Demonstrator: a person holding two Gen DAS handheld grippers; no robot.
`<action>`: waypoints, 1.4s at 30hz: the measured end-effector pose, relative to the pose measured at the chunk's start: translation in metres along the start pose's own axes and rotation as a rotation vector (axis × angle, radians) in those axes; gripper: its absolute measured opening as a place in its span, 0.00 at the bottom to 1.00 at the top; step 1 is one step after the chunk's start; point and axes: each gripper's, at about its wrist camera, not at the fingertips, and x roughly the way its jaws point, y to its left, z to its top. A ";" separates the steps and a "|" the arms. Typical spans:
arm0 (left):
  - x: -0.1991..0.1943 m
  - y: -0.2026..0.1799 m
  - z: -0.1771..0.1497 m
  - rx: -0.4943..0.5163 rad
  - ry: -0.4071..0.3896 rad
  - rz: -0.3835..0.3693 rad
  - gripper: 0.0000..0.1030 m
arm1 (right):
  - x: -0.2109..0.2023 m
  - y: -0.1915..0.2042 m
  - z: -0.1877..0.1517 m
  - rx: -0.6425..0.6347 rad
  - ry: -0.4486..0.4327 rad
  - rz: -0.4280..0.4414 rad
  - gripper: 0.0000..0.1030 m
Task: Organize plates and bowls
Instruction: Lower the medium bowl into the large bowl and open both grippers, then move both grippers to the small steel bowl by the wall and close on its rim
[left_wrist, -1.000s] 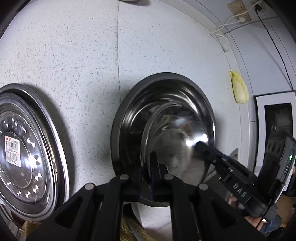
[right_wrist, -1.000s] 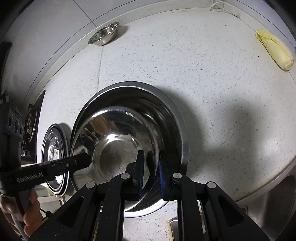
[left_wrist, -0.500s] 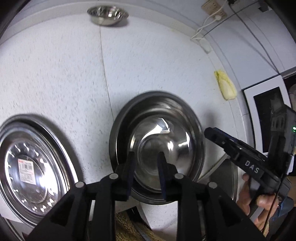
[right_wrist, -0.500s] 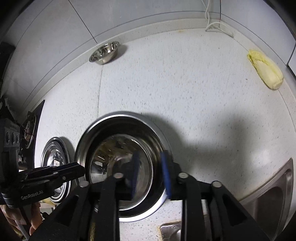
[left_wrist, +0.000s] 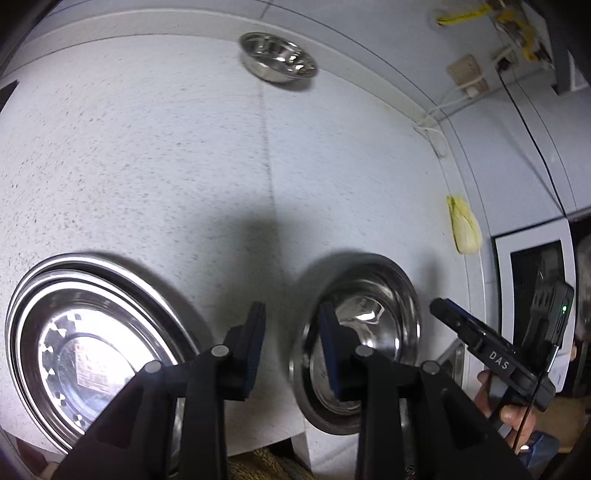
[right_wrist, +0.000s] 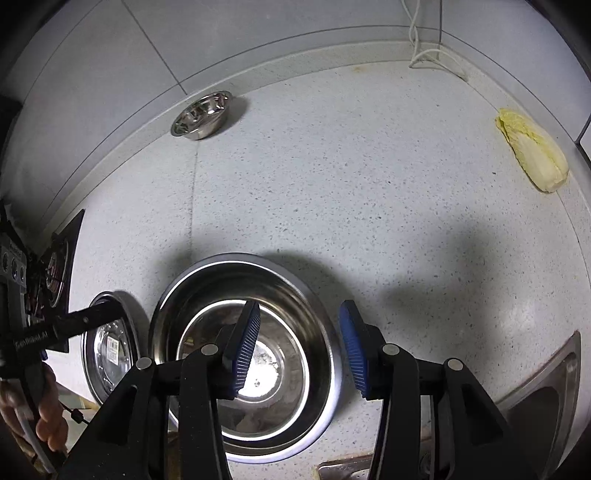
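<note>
Writing: "DAS" on right gripper (left_wrist: 448, 314) body, partly legible "GenRobot.AI" on left gripper (right_wrist: 110, 314) body; red-and-white sticker on plates (left_wrist: 92, 354), text unreadable | Left gripper: jaws part-open, opening, nothing between | Right gripper: jaws part-open, opening, empty, above nested bowls (right_wrist: 288, 295) | Small bowl (right_wrist: 201, 115) by back wall | Cabbage (right_wrist: 532, 155) far right on counter (right_wrist: 369, 184)

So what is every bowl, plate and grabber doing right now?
Big steel bowl: upright on the counter, a smaller bowl nested inside.
Nested bowl: sits inside, let go.
Small steel bowl: upright, alone by the wall.
Stacked steel plates: flat, sticker on top.
Napa cabbage: lying on the counter.
Left gripper: jaws opening, empty.
Right gripper: jaws opening, empty.
</note>
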 end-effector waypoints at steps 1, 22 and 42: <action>0.002 0.004 0.002 -0.009 0.004 0.004 0.28 | 0.001 -0.002 0.001 0.004 0.004 -0.002 0.39; 0.028 0.037 0.132 -0.135 -0.014 0.067 0.28 | 0.035 0.065 0.110 -0.100 0.010 0.028 0.49; 0.096 0.074 0.316 -0.206 -0.124 0.096 0.28 | 0.183 0.113 0.255 -0.015 0.040 0.098 0.50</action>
